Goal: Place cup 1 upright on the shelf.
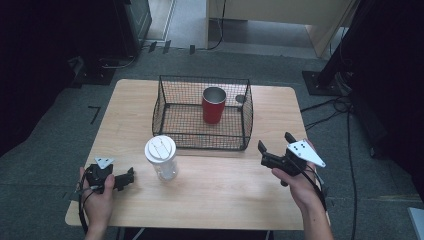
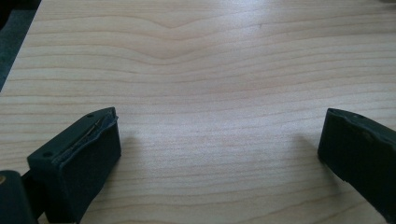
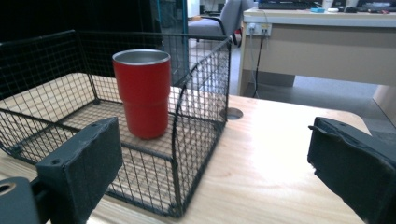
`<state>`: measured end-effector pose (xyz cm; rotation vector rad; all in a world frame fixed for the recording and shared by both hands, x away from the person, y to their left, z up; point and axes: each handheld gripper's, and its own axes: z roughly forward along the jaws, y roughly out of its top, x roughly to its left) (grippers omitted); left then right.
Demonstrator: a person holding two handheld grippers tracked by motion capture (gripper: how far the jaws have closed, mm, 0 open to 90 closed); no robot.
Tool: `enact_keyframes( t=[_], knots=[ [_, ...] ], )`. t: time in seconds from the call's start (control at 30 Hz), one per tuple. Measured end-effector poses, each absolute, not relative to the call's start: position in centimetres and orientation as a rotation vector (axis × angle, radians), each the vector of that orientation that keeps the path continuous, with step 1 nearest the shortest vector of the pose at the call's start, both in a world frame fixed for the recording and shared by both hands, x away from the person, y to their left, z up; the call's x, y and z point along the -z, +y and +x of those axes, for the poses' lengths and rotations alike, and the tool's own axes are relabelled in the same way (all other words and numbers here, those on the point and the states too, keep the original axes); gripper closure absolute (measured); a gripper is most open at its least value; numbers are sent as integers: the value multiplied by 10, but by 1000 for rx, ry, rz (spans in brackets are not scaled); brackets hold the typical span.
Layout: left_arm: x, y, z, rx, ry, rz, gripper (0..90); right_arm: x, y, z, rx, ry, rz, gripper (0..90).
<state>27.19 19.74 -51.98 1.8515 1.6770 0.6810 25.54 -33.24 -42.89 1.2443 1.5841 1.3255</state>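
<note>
1. The clear plastic cup with a white lid is seen on the wooden table, just beside the left gripper.
2. The right gripper is held well apart from it.
3. Both grippers' jaws are spread wide, with nothing held.

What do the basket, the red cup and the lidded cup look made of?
Basket: thin black wire mesh, probably coated metal. Red cup: seemingly metal with a matte red coat; bare silvery rim and inside. Lidded cup: clear, likely plastic or glass, with an opaque white lid.
</note>
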Motion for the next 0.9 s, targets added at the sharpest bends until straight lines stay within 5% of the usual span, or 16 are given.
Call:
enact_keyframes(
  t=[0.9],
  knots=[
    [520,197,272,-681,1676,1854,0,492,-390,214,-1143,1570,1419,32]
  ],
)
